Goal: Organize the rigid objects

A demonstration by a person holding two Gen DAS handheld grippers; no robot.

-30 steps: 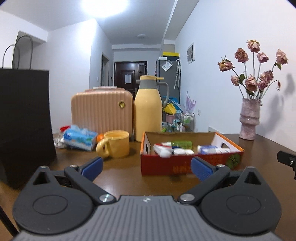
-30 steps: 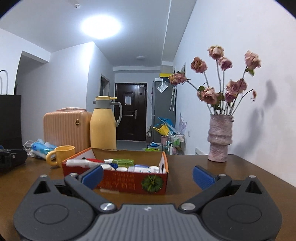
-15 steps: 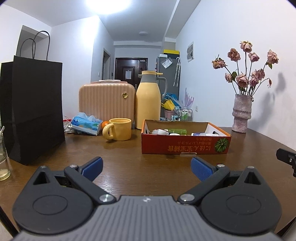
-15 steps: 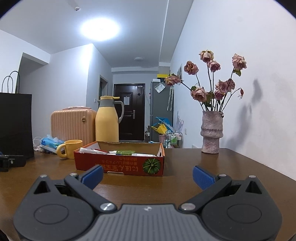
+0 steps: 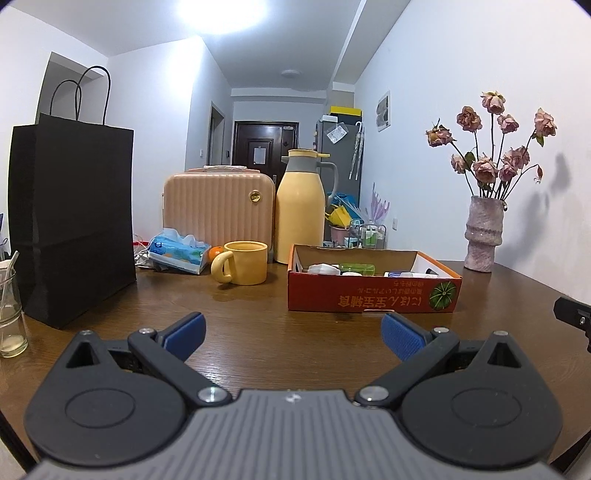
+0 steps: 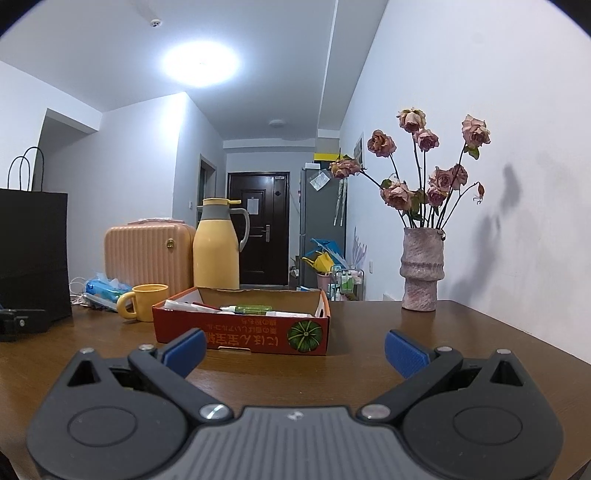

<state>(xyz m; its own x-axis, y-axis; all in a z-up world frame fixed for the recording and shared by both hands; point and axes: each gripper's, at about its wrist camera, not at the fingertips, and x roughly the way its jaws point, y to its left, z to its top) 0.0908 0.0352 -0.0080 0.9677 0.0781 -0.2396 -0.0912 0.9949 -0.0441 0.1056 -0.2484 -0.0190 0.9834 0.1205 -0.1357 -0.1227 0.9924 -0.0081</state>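
Lying broadside before both splayed, empty grippers, left [image 5: 291, 334] and right [image 6: 293, 350], the red box [image 5: 373, 299] is seen, long axis left-right.

Table [image 5: 258, 343]: dark wood, visible grain, soft sheen. Box [image 5: 373, 297]: printed cardboard, matt, raw brown inside. Bag [image 5: 74, 221]: matt black paper. Case [image 5: 218, 218]: ribbed plastic, satin. Jug [image 5: 300, 214] and mug [image 5: 245, 263]: smooth, matt yellow. Vase [image 5: 483, 236]: rough, stony. Jar [image 5: 11, 314]: clear glass. Left claw [image 5: 291, 334]: matt black plastic, ribbed blue pads [image 5: 400, 338].

Glaring ceiling light [image 5: 221, 14], sharp focus, fisheye-bent edges.
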